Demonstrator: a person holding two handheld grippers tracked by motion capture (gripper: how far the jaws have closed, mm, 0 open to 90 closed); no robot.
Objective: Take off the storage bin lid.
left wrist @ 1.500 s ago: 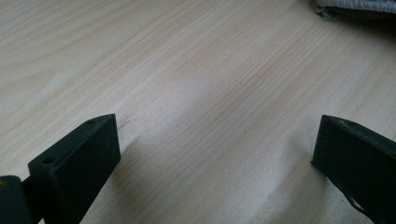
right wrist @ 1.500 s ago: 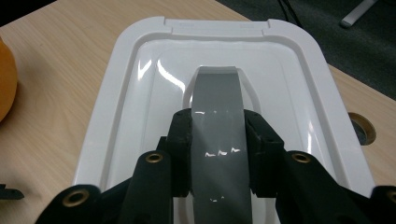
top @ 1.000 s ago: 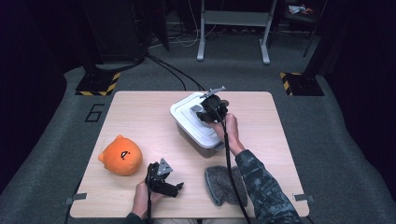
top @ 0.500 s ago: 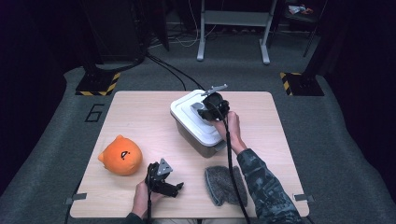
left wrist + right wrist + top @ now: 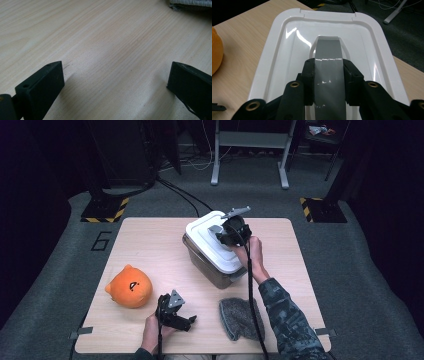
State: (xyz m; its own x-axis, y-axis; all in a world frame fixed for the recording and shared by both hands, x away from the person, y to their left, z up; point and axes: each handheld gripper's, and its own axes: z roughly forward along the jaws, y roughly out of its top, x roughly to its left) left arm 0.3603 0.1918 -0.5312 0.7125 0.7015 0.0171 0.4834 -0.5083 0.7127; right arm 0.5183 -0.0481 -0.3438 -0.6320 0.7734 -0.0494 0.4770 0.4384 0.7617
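The right gripper (image 5: 226, 231) reaches over a lidded plastic box (image 5: 212, 267) standing right of the table's centre, and its jaws are clamped on the grey handle (image 5: 329, 65) set in the middle of the white lid (image 5: 210, 245). In the right gripper view the two black pads press the handle's flat sides, one on each side, with the strap running between them toward the far rim of the lid. The left gripper (image 5: 175, 312) rests at the near edge of the table (image 5: 150, 245), its jaws spread wide with nothing between them; the left gripper view looks over bare wood (image 5: 105, 50).

Handling, as judged from these views: the lid is glossy, stiff, moulded plastic, likely light, and its smooth, sloped surfaces would give the pads little to hold. The handle is the sensible place to grip, being narrow, flat-sided and raised above the recess. Whether the lid is latched to the dark tub below cannot be told; if it is snug, a straight pull may drag the whole box, which looks light enough to tip.

An orange plush toy (image 5: 129, 286) lies at the near left, well apart from the box. A grey cloth (image 5: 237, 319) lies near the front edge, between the two forearms.
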